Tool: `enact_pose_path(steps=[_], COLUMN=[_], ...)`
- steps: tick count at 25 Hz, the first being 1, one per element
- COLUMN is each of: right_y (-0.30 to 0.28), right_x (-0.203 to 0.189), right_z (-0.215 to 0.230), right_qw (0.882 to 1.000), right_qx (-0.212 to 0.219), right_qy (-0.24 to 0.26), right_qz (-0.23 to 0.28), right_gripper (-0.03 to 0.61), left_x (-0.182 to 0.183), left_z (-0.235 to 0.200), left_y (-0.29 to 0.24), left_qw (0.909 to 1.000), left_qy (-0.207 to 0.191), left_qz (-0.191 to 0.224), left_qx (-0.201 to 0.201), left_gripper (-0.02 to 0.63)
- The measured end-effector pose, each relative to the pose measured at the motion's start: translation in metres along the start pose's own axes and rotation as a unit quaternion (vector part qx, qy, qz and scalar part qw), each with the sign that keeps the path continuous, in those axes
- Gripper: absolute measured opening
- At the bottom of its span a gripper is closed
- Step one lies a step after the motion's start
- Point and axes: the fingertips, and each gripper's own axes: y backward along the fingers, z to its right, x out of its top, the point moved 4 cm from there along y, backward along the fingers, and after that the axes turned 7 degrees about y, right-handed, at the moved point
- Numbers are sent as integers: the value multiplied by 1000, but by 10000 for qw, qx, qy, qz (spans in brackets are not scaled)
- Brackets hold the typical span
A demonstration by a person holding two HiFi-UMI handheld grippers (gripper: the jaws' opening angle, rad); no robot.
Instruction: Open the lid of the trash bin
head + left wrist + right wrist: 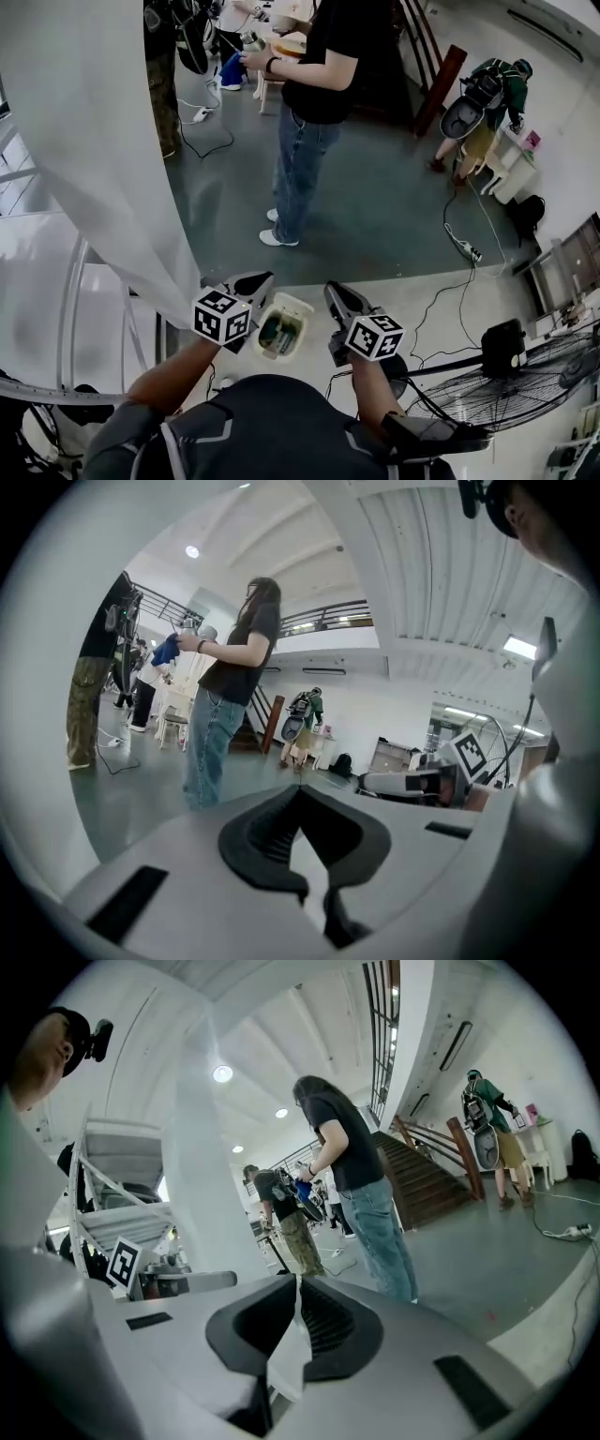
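Both closed, empty, we note: left gripper point(262, 277) and right gripper point(334, 288) flank the trash bin point(300, 305); curtain point(94, 141) left of bin, fan point(534, 380) right, person point(319, 84) beyond.

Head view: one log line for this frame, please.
left tongs shut, empty | right tongs shut, empty | both above trash bin, clear of it | contents visible from above

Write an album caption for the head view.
Left gripper and right gripper, fingers shut, flank an open white trash bin; a bystander stands beyond.
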Motion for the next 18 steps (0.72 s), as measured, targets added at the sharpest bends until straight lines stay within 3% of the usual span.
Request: enact_pose_path(steps=[3, 9, 18], right_y=[-3, 2, 23], right_x=[11, 33, 102], right_z=[-4, -8, -3], right_qw=[9999, 9984, 9851], right_qx=[39, -13, -415], right_qy=[149, 508, 1410], right_qz=[53, 251, 897], right_gripper=[37, 32, 26], left_x=[6, 24, 80], left_z=[1, 11, 28], left_y=[1, 2, 11], left_qw=[9999, 9970, 9906], left_qy=[-148, -668, -1007], left_qz=[-27, 184, 815], left_qx=[-25, 335, 443], left_gripper=[9, 9, 8])
